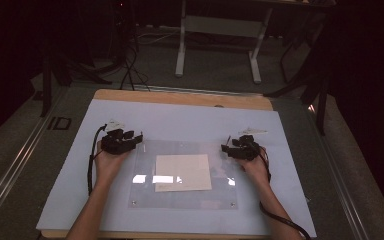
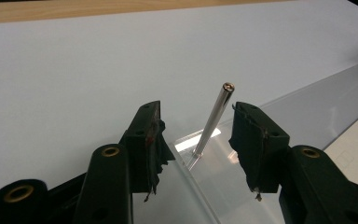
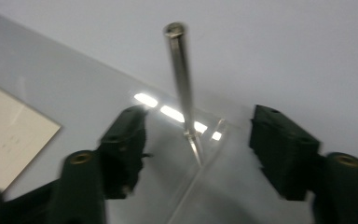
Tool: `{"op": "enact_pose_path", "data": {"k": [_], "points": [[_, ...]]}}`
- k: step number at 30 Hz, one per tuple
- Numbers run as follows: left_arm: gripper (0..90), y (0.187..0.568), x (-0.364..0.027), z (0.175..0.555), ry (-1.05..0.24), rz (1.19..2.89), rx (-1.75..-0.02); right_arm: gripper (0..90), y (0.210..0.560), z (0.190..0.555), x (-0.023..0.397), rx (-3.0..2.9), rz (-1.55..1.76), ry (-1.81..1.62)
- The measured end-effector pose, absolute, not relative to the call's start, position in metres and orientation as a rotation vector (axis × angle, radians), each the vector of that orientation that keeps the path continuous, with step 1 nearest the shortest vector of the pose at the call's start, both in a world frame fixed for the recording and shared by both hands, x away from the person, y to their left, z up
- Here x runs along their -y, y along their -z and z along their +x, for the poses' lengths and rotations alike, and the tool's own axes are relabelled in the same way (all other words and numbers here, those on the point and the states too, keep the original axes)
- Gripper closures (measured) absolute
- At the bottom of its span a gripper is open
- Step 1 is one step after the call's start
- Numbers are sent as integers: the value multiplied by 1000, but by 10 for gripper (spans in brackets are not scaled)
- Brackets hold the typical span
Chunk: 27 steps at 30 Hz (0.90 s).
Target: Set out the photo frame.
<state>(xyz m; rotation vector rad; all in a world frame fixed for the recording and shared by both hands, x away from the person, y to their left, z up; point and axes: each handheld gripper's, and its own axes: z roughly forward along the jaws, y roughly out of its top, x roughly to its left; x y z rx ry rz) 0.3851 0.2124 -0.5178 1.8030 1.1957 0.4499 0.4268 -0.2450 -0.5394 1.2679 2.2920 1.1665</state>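
The person's forearms come in nearest the camera at the bottom of the high view, each hand holding a gripper at a far corner of the clear acrylic sheet (image 1: 185,170), which lies flat on a pale blue mat (image 1: 180,120) over the wooden table (image 1: 180,97). At the sheet's far left corner sits the left gripper (image 1: 139,138); in the left gripper view its jaws stand wide apart, and a slim metal pin (image 2: 213,119) rises upright from that corner of the sheet between them, touching neither pad. In the middle of the sheet, slightly toward the person, lies a cream sheet of paper (image 1: 183,172), flat beneath the clear plastic as far as can be told. At the sheet's far right corner sits the right gripper (image 1: 225,148); in the right gripper view its jaws are likewise spread open, and a second metal pin (image 3: 182,79) stands between them at that corner, clear of both pads. Small screws mark the sheet's two near corners.
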Motion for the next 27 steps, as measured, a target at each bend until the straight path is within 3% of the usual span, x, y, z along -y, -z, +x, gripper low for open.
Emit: {"op": "enact_pose_path", "data": {"k": [6, 10, 17, 18, 20, 27], "points": [[530, 517, -215, 382, -457, 1775, -1184, 317, 540, 426, 243, -2304, 1245, -1155], [544, 515, -218, 380, -458, 1740, -1178, 245, 540, 425, 240, -2320, 1220, -1140], [587, 515, -214, 377, -469, 1774, -1148, 249, 539, 427, 240, -2324, 1232, -1133], [594, 515, -213, 377, -469, 1776, -1146, 283, 539, 427, 240, -2326, 1232, -1129], [630, 515, -211, 377, -474, 1781, -1140, 461, 537, 424, 241, -2326, 1213, -1159], [701, 518, -205, 381, -484, 1811, -1127, 674, 529, 415, 243, -2238, 1126, -1200]]}}
